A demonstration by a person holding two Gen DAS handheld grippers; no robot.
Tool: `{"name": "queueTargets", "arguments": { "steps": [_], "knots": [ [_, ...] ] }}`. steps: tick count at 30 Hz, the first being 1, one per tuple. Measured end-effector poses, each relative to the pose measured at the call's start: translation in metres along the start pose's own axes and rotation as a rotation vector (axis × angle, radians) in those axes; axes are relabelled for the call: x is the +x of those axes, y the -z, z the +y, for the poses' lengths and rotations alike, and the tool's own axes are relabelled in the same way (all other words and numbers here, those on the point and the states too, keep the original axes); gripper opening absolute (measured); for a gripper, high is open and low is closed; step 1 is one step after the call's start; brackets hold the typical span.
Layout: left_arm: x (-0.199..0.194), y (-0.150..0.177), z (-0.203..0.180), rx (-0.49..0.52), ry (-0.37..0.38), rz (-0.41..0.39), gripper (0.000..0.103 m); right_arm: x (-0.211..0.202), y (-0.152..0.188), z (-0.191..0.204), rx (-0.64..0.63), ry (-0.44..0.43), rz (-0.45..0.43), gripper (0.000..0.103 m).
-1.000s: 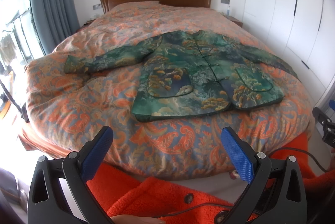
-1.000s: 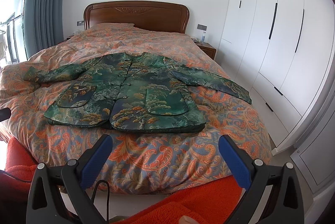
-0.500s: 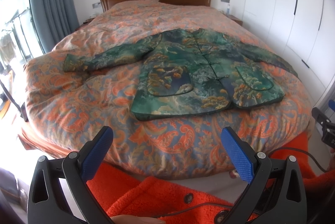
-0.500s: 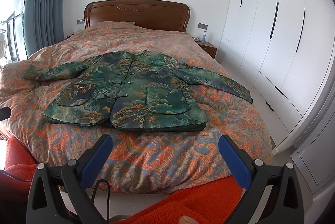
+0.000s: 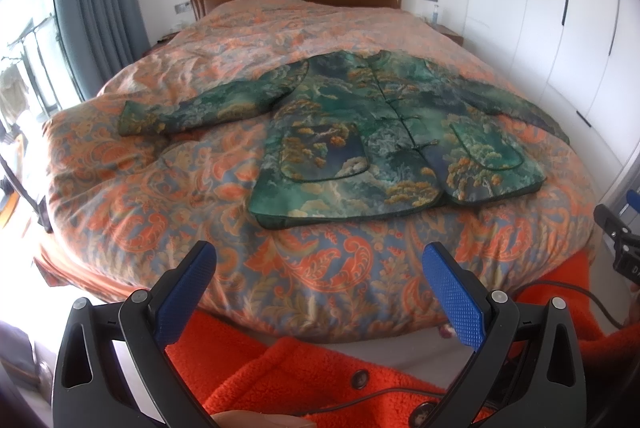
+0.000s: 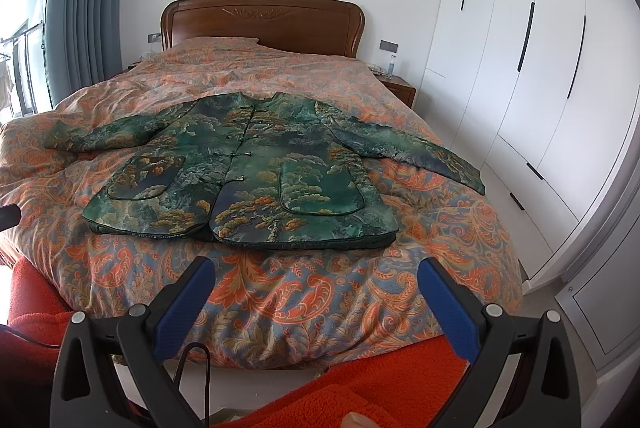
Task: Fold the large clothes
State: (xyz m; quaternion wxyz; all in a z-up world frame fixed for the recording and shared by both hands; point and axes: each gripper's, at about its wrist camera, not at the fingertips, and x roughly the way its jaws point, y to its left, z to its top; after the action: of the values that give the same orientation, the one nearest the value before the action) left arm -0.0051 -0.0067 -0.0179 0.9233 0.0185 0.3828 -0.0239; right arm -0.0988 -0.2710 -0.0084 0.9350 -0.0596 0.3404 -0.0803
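Note:
A green jacket with a tree pattern lies flat, front up and buttoned, on the bed, sleeves spread to both sides; it also shows in the right wrist view. My left gripper is open and empty, held off the foot of the bed, short of the jacket's hem. My right gripper is open and empty too, also short of the hem. The right gripper's body shows at the left wrist view's right edge.
The bed has an orange paisley quilt and a wooden headboard. White wardrobes line the right wall. A grey curtain and window are on the left. The person's orange fleece sleeve fills the bottom.
Both grippers have drifted slightly forward toward the bed; the jacket sits a little lower and closer in both views. The jaws stay open.

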Motion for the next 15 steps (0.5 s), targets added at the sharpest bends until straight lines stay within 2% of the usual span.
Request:
{"name": "queueTargets", "arguments": {
  "steps": [15],
  "knots": [
    [0.010,-0.003,0.000,0.006,0.014,0.038,0.103,0.013,0.003,0.001,-0.005,-0.008,0.022,0.103]
  ]
}}
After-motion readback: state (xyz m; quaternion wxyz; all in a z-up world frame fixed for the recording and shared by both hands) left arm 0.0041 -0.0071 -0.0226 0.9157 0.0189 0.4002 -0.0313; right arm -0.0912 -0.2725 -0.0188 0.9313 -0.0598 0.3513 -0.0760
